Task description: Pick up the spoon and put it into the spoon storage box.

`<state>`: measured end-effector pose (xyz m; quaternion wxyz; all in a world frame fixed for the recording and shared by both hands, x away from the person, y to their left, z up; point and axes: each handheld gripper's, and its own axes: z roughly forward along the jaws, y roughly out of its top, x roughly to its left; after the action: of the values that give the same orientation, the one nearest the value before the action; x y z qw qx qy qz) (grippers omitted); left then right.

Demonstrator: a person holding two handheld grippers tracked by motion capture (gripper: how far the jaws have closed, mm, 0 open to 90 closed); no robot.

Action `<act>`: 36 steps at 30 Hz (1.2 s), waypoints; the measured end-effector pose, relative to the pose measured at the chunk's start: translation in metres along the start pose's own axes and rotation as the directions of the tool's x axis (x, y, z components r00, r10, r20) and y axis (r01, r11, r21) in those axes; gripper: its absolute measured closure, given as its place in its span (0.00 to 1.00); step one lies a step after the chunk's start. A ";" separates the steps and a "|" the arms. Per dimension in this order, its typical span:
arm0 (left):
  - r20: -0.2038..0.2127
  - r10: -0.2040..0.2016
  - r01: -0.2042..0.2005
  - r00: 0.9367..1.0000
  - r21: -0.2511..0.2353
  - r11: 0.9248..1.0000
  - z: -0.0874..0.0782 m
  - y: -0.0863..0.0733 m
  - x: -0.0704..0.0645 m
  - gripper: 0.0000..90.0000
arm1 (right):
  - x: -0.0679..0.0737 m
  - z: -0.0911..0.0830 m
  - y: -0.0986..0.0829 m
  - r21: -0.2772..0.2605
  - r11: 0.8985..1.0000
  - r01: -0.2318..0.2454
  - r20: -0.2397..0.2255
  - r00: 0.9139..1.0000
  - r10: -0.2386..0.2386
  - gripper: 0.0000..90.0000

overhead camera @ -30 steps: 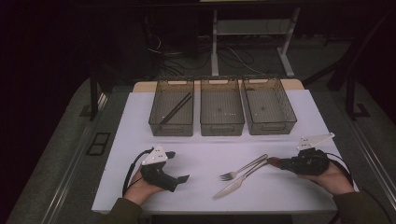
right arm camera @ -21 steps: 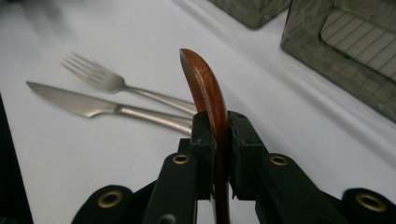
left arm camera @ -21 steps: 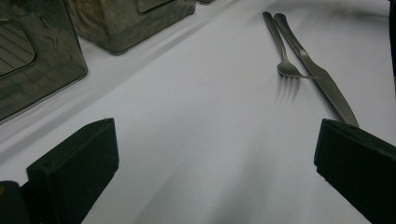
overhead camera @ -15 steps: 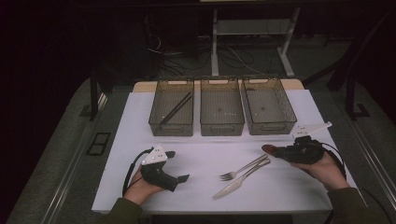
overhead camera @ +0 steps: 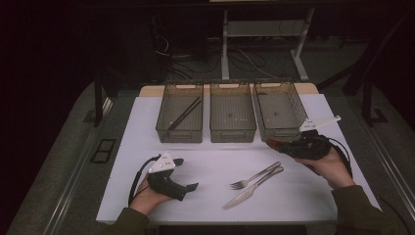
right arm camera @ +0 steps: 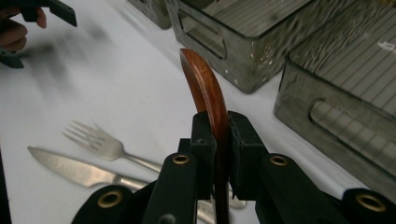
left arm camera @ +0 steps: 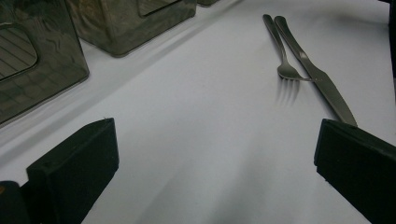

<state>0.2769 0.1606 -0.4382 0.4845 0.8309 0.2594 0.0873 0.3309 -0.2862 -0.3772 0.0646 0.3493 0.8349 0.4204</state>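
From the left, my left gripper [overhead camera: 188, 186] rests low on the white tabletop [overhead camera: 137, 127], its fingers [left arm camera: 74, 163] spread wide apart with nothing between them. Beyond it stand three smoky translucent plastic bins [overhead camera: 233, 117]; the leftmost holds dark chopsticks [overhead camera: 184, 113]. Near the front lie a steel fork [overhead camera: 254, 176] and a steel table knife [overhead camera: 252, 188], side by side and touching. At the right, my right gripper [overhead camera: 288, 146] holds a curved reddish-brown wooden utensil [right arm camera: 205, 88] just in front of the rightmost bin, fingers clamped flat on its handle, the tip pointing ahead. I judge the wood light, stiff and fairly smooth, so it may pivot in the grip; holding it across the flat faces near mid-handle, as I do now, seems soundest.
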 end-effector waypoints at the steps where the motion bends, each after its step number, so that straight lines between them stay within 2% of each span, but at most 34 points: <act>1: 0.001 -0.001 0.001 1.000 -0.001 1.000 0.000 0.000 0.000 0.00 | 0.000 0.001 0.002 -0.006 1.000 0.005 0.002 1.000 -0.005 0.89; 9: -0.001 -0.001 0.001 1.000 -0.002 1.000 0.000 0.000 -0.001 0.00 | -0.001 0.011 0.025 -0.020 1.000 0.000 0.027 1.000 0.001 0.89; 13: 0.002 -0.001 0.001 1.000 -0.003 1.000 0.000 0.000 0.000 0.00 | -0.002 0.016 0.036 -0.043 0.999 -0.010 0.040 0.999 0.012 0.89; 25: 0.008 -0.007 0.007 1.000 -0.007 1.000 0.000 0.000 0.000 0.00 | -0.010 0.034 0.080 -0.069 0.997 -0.029 0.072 0.997 0.034 0.89; 30: 0.010 -0.016 0.016 1.000 -0.016 1.000 0.000 0.000 0.001 0.00 | -0.011 0.048 0.099 -0.063 0.998 -0.032 0.077 0.996 0.037 0.89; 36: 0.015 -0.016 0.016 1.000 -0.018 1.000 0.000 0.000 0.001 0.00 | -0.012 0.073 0.120 -0.046 0.998 -0.039 0.086 0.995 0.043 0.89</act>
<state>0.2774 0.1608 -0.4378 0.4945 0.8250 0.2616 0.0799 0.4326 -0.1971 -0.3365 0.0997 0.3828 0.8145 0.4244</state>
